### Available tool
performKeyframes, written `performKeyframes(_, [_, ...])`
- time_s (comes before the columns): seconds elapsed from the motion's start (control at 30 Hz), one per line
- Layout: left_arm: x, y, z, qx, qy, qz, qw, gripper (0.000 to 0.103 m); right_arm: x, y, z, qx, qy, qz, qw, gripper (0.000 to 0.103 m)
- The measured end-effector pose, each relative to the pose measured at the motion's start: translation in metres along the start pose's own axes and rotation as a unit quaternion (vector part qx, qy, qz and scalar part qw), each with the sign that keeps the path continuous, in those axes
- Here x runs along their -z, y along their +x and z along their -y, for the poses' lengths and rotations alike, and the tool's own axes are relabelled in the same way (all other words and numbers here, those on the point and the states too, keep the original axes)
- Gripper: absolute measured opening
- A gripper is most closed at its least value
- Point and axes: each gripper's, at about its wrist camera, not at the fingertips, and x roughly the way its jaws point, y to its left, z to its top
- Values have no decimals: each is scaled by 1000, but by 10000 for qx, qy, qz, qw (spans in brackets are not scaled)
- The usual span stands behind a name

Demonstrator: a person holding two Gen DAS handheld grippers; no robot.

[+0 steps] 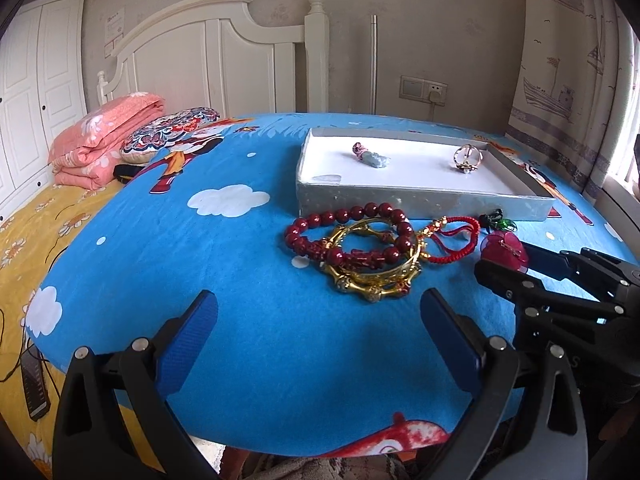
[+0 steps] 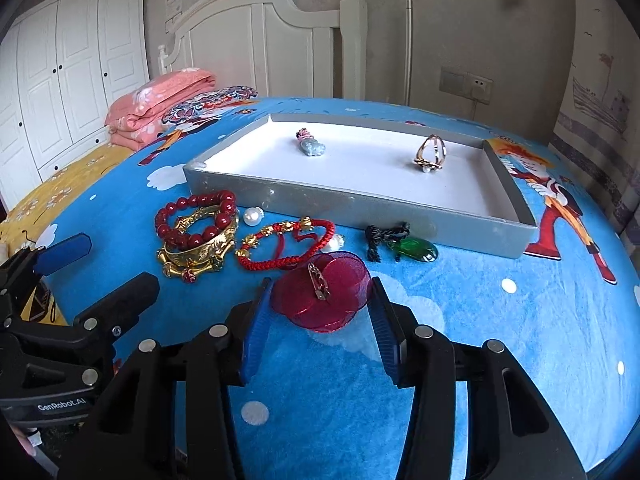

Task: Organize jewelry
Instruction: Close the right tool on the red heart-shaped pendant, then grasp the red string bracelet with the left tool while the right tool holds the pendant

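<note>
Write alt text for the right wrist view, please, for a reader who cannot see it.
The right gripper has its jaws on either side of a dark pink flower brooch lying on a blue blanket. Behind it lie bracelets and a green pendant, then a grey tray holding two small pieces.

A pearl bead (image 2: 337, 242) sits half-hidden behind the red cord bracelet (image 2: 288, 246).

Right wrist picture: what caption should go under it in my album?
Right gripper straddles a red flower brooch on the blue bedsheet, near the grey tray.
</note>
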Motion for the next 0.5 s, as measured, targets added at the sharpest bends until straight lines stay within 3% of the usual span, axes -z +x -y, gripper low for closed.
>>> performKeyframes(0.37, [-16, 3, 56, 708, 649, 153, 9953, 97, 11, -23, 51, 351, 565, 163, 9977, 45])
performKeyframes(0.5, [-31, 14, 74, 936, 674, 133, 9932, 86, 12, -31, 61, 500, 665, 312, 9960, 45])
